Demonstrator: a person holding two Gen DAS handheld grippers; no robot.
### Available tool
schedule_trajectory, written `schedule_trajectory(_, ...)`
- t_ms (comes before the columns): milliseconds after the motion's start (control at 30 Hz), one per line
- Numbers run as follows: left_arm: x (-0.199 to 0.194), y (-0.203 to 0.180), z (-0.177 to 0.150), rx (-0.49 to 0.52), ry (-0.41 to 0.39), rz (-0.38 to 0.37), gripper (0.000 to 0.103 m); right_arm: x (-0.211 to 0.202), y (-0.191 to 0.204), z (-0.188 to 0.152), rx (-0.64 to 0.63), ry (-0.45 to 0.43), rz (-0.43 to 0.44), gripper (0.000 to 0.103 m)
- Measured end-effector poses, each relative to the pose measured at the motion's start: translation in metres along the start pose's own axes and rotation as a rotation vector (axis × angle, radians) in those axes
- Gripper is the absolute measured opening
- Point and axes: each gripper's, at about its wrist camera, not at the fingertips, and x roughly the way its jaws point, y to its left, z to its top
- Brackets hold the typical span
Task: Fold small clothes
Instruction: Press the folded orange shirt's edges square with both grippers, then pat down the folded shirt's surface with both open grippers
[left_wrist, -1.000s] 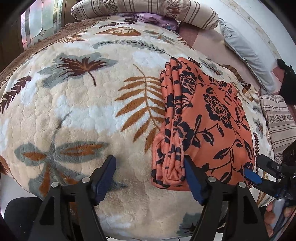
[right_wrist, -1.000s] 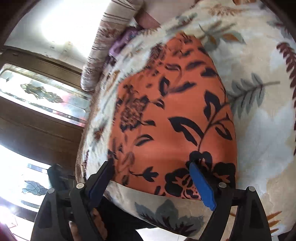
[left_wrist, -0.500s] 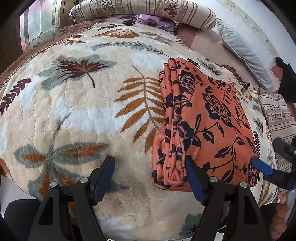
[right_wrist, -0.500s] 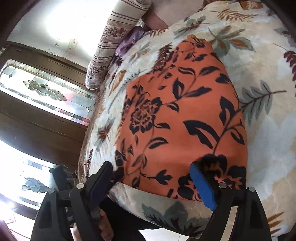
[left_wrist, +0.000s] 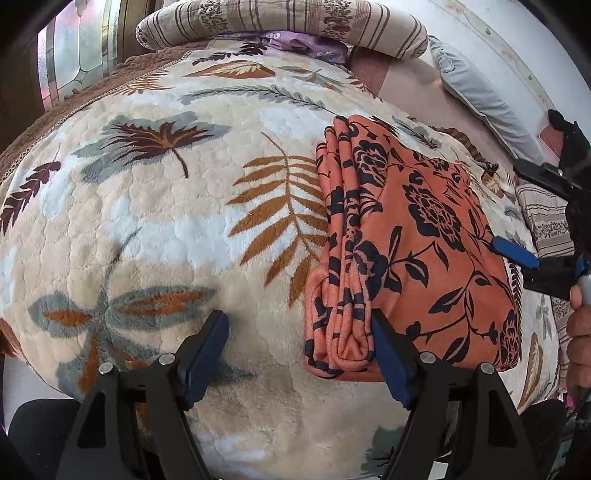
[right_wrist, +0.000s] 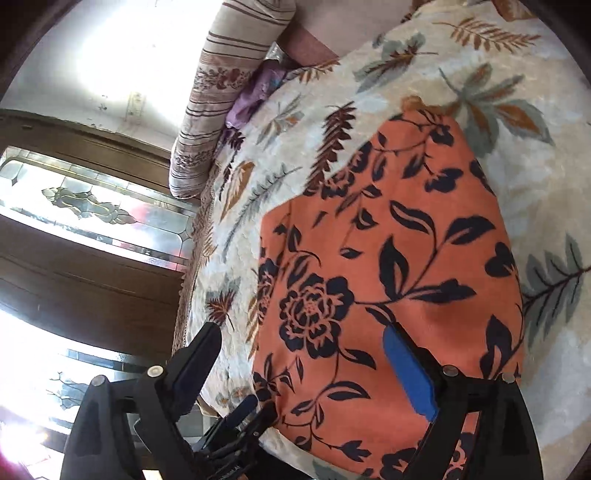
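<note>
An orange cloth (left_wrist: 417, 243) with a black flower print is seen lying folded on a fleecy blanket (left_wrist: 155, 229) patterned with leaves, toward the 3 o'clock side of the left wrist view. Its stacked fold edges are turned toward 9 o'clock, and a rounded fold end is seen at about 6 o'clock of the cloth. The left gripper (left_wrist: 299, 354) is held low over the blanket with its fingers spread wide and nothing between them; its right finger (left_wrist: 388, 362) is placed just beside the near fold end of the cloth, though contact cannot be told, while the other finger is set over bare blanket. The right gripper (right_wrist: 303, 365) is likewise seen with fingers wide apart and nothing gripped: its blue-padded finger (right_wrist: 406, 373) is shown above the cloth's flat top, the other finger beyond the cloth's edge at 9 o'clock. In the left wrist view this gripper is seen at 3 o'clock, beside the cloth's far edge. A striped bolster (left_wrist: 280, 22) is laid across the bed at 12 o'clock, and a grey pillow (left_wrist: 476, 96) at about 2 o'clock
</note>
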Motion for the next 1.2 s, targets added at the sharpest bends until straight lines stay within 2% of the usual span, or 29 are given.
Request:
schedule_trajectory(67, 0.0, -0.001, 0.0, 0.001, 0.001, 0.001, 0.078, 0.007, -0.004, 0.008, 0.017, -0.012, -0.018, 0.092)
schedule_trajectory(133, 0.001, -0.001, 0.0, 0.006, 0.001, 0.003, 0.078, 0.033, -0.024, 0.009, 0.071, 0.051, -0.08, 0.093)
schedule_trajectory(200, 0.0, -0.001, 0.0, 0.009, -0.001, 0.003, 0.078, 0.031, -0.018, 0.007, 0.026, 0.039, -0.093, 0.093)
schedule_trajectory(300, 0.0, 0.001, 0.0, 0.002, -0.002, -0.003, 0.078, 0.007, -0.006, -0.002, 0.007, 0.041, -0.03, 0.093)
schedule_trajectory(367, -0.001, 0.003, 0.001, -0.008, -0.004, -0.013, 0.078, -0.019, -0.01, -0.012, -0.014, -0.008, -0.017, 0.093)
schedule_trajectory(467, -0.008, 0.007, 0.005, -0.054, -0.011, -0.031, 0.078, -0.06, -0.039, -0.026, 0.016, -0.099, -0.074, 0.093)
schedule_trajectory(533, -0.018, 0.003, 0.012, -0.056, -0.045, -0.021, 0.078, -0.077, -0.065, -0.029, 0.054, -0.137, -0.112, 0.093)
schedule_trajectory(600, -0.023, -0.01, 0.021, -0.028, -0.067, -0.034, 0.078, -0.089, -0.095, -0.031, 0.126, -0.146, -0.123, 0.093)
schedule_trajectory(667, -0.023, -0.029, 0.031, 0.022, -0.075, -0.04, 0.078, -0.092, -0.116, -0.031, 0.182, -0.14, -0.084, 0.093)
schedule_trajectory(767, -0.015, -0.059, 0.043, 0.102, -0.079, -0.028, 0.078, -0.076, -0.121, -0.03, 0.186, -0.081, -0.023, 0.093)
schedule_trajectory(833, 0.003, -0.073, 0.044, 0.154, -0.048, 0.033, 0.078, -0.059, -0.121, -0.033, 0.189, -0.041, -0.028, 0.093)
schedule_trajectory(900, 0.026, -0.075, 0.041, 0.18, 0.01, 0.099, 0.078, -0.048, -0.113, -0.034, 0.157, -0.045, -0.047, 0.093)
schedule_trajectory(933, 0.032, -0.072, 0.039, 0.167, 0.016, 0.093, 0.081, -0.044, -0.104, -0.034, 0.119, -0.035, -0.069, 0.087)
schedule_trajectory(967, 0.033, -0.067, 0.038, 0.142, 0.006, 0.084, 0.085, -0.038, -0.095, -0.034, 0.067, -0.014, -0.105, 0.069)
schedule_trajectory(1000, 0.033, -0.063, 0.038, 0.124, 0.007, 0.086, 0.088, -0.031, -0.086, -0.035, 0.014, 0.017, -0.145, 0.061)
schedule_trajectory(1033, 0.033, -0.06, 0.038, 0.114, 0.011, 0.076, 0.088, -0.024, -0.078, -0.037, -0.038, 0.038, -0.204, 0.059)
schedule_trajectory(1200, 0.034, -0.057, 0.036, 0.109, 0.009, 0.048, 0.089, -0.016, -0.04, -0.048, -0.245, 0.003, -0.406, 0.05)
